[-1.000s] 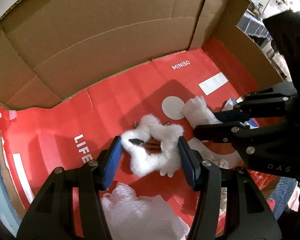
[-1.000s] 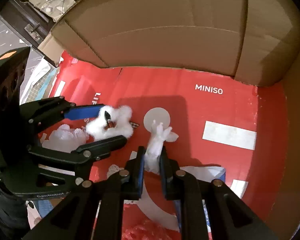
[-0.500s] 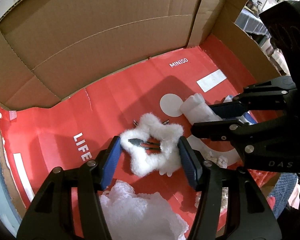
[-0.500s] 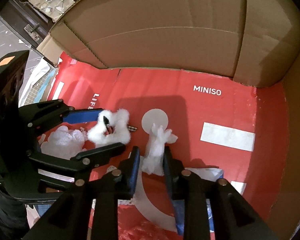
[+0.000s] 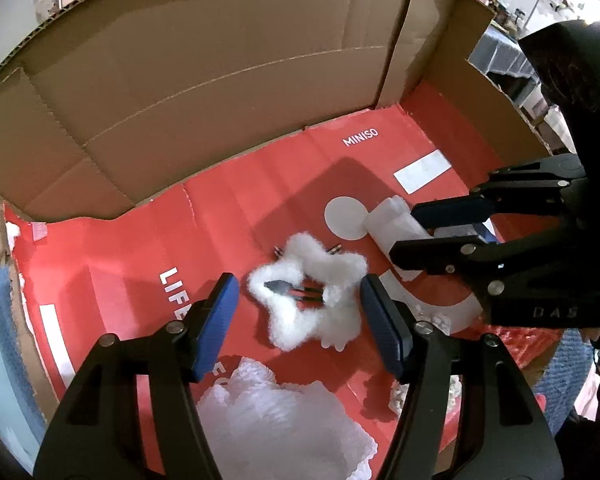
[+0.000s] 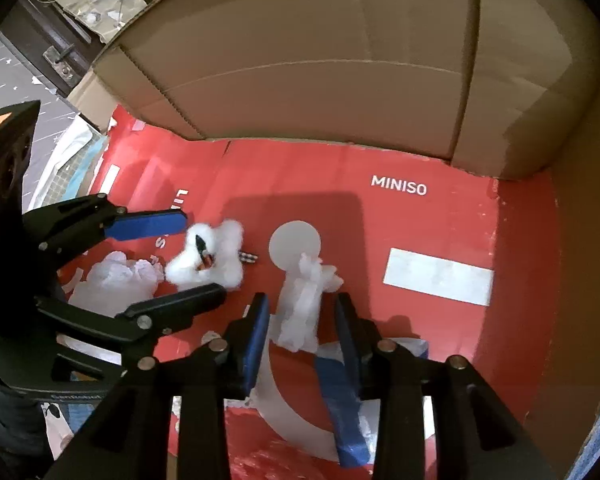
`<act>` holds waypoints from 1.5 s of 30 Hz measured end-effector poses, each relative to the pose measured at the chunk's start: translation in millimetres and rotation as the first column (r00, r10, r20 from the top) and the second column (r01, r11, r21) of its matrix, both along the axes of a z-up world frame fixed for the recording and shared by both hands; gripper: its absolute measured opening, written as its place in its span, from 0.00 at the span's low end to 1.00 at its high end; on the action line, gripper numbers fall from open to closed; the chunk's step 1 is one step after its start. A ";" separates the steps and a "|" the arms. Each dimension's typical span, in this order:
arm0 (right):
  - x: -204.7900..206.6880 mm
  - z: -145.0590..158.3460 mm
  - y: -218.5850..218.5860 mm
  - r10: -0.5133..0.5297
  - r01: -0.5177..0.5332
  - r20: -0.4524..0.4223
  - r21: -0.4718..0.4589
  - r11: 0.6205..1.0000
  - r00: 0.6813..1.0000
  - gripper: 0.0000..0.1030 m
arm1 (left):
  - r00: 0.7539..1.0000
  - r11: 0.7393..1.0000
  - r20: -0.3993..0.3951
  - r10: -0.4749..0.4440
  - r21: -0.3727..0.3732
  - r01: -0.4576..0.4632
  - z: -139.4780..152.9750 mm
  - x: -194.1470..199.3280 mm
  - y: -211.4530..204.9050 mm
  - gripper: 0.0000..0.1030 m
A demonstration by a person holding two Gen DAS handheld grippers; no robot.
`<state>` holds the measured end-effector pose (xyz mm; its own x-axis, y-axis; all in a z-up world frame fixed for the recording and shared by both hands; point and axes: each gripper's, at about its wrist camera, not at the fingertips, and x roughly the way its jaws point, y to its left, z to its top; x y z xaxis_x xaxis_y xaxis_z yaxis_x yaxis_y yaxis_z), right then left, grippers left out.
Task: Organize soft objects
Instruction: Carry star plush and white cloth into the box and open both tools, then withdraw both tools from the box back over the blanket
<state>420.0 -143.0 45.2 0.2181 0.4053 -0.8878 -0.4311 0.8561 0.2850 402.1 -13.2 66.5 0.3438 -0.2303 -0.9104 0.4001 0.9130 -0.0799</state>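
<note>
**Both grippers spread over white fluff in the box**

Left gripper (image 5: 298, 314) is spread wide, gripping nothing; the fluffy star (image 5: 312, 292) with a dark clip through it sits on the red box floor (image 5: 228, 216) between and just ahead of its fingertips. Right gripper (image 6: 302, 320) is released too, the white roll (image 6: 304, 304) lying loose between its pads. Crumpled white wrap (image 5: 276, 416) sits below the left gripper.

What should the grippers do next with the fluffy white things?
Probably lift both grippers up and away. The left gripper is open around the fluffy star, and the right gripper is open around the white foam piece; both lie inside the box.
</note>
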 end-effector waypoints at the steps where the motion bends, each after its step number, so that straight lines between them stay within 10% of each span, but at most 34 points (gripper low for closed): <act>1: 0.0 0.9 -2.1 -0.005 0.005 0.002 -0.001 1.000 1.000 0.36 | 1.000 1.000 0.001 0.003 -0.002 -0.003 1.2 -0.7 0.4 0.60; 22: -80.3 91.2 -57.7 -0.096 0.082 0.184 0.083 0.993 0.978 0.79 | 0.953 0.984 0.286 0.102 -0.171 -0.054 108.0 -131.7 14.3 0.82; 33: -178.3 134.7 -68.0 -0.137 0.088 0.400 0.138 0.986 0.906 0.98 | 0.842 0.970 0.505 0.190 -0.231 -0.081 145.9 -235.5 24.0 0.93; 45: -304.4 147.3 -66.9 -0.168 0.115 0.657 0.123 0.986 0.735 1.00 | 0.707 0.964 0.662 0.249 -0.243 -0.111 135.5 -332.0 8.4 1.00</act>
<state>115.6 -209.8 192.5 0.8001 0.3762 -0.4673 -0.4089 0.9119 0.0340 70.1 -4.8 202.0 0.9045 -0.2258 -0.3618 0.2370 0.9714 -0.0136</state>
